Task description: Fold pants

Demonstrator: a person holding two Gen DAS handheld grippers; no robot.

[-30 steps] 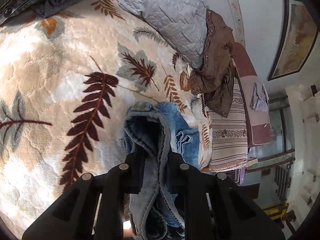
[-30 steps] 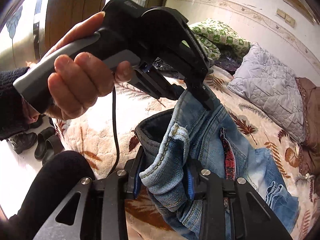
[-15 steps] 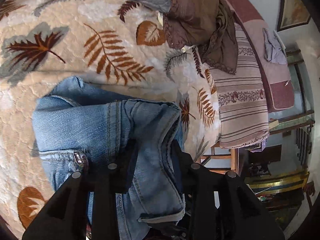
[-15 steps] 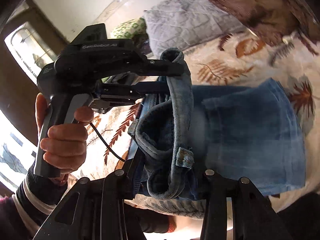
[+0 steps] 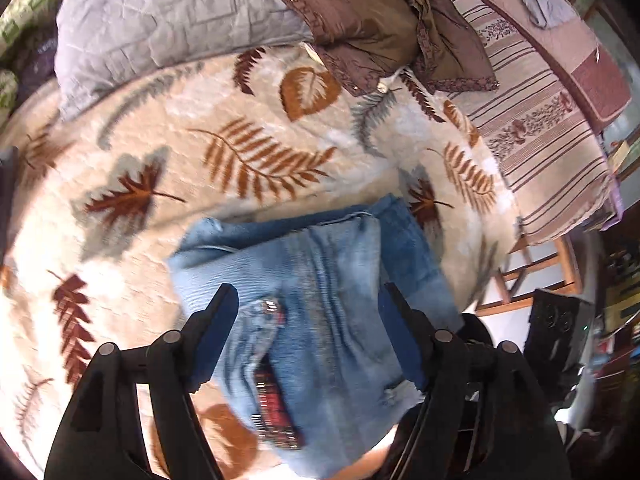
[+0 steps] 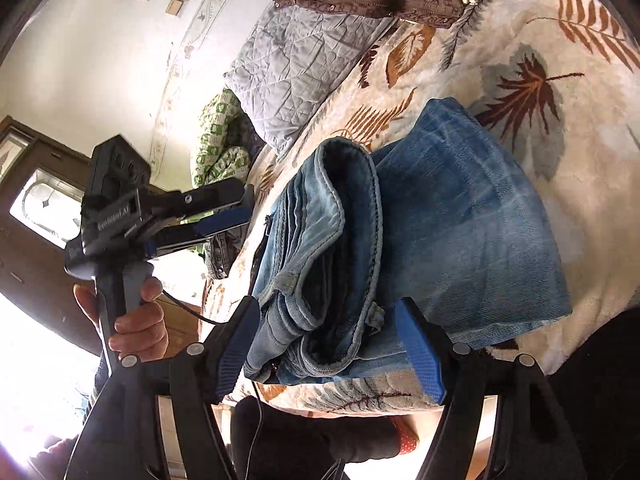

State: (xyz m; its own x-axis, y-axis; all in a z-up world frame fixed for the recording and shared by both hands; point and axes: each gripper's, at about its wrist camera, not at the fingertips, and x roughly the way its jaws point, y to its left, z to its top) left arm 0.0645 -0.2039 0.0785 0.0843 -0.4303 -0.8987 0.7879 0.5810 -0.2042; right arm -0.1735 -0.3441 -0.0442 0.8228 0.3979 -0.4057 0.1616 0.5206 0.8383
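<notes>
Right wrist view: I am opening both tongs, right tongs (image 6: 328, 344) and left tongs (image 5: 308, 312), releasing folded jeans (image 6: 460, 240) onto the bed (image 6: 560, 40); folding appears nearly complete.

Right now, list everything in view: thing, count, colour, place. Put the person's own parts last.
jeans: one pair, blue denim, folded on the bed's near edge
blanket: one, cream with brown leaf print, covering the bed
quilted pillow: one, grey, at the head of the bed
brown garment: one, crumpled beside the pillow
green-patterned bedding: one bundle, green and white, past the pillow
striped cloth: one, beige and maroon, off the bed's side
left tool: black with blue pads, jaws opening, over the jeans
right tool: black with blue pads, jaws opening, jeans waistband between them
hand: one, gripping the left tool's handle
</notes>
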